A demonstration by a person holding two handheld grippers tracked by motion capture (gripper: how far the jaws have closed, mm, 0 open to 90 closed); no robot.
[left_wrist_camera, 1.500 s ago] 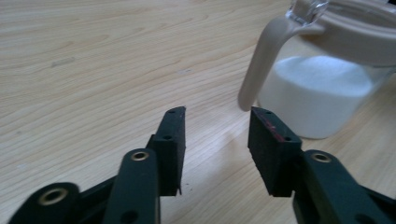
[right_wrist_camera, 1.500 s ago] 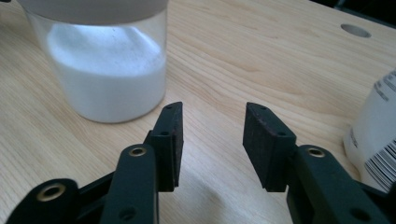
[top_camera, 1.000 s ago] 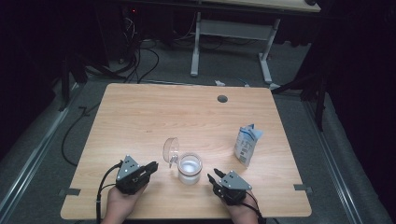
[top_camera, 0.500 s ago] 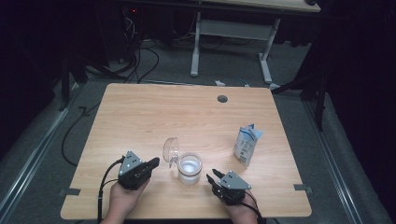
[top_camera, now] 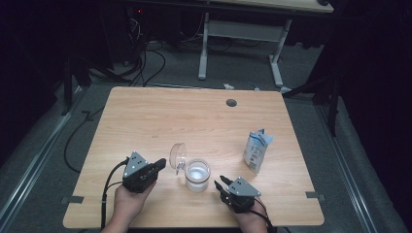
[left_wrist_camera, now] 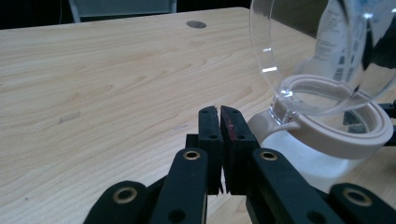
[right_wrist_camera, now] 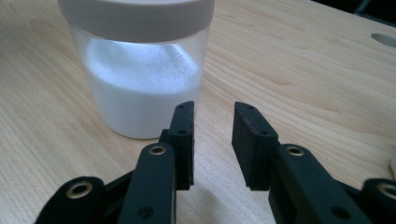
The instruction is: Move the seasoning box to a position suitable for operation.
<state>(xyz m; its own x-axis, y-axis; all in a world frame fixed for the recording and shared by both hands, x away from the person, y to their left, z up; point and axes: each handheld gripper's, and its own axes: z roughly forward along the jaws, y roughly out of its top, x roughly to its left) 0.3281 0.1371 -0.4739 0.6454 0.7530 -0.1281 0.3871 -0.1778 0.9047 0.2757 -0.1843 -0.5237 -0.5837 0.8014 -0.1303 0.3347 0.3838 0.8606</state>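
A clear jar with a pale plastic rim holds white powder and stands near the front middle of the wooden table. Its clear hinged lid is tipped open to the left. My left gripper lies just left of the jar, shut with nothing between its jaws; in the left gripper view the jar and lid sit close on the right. My right gripper is to the right of the jar. Its jaws have just been closing, stand apart and are empty, with the jar ahead on the left.
A small white and blue pouch stands upright at the right of the table. A round cable hole is near the far edge. Cables trail from both grippers toward the front edge. Table legs and wires are on the floor behind.
The left gripper has edged slightly up the table. The right gripper, jar and pouch have kept their places.
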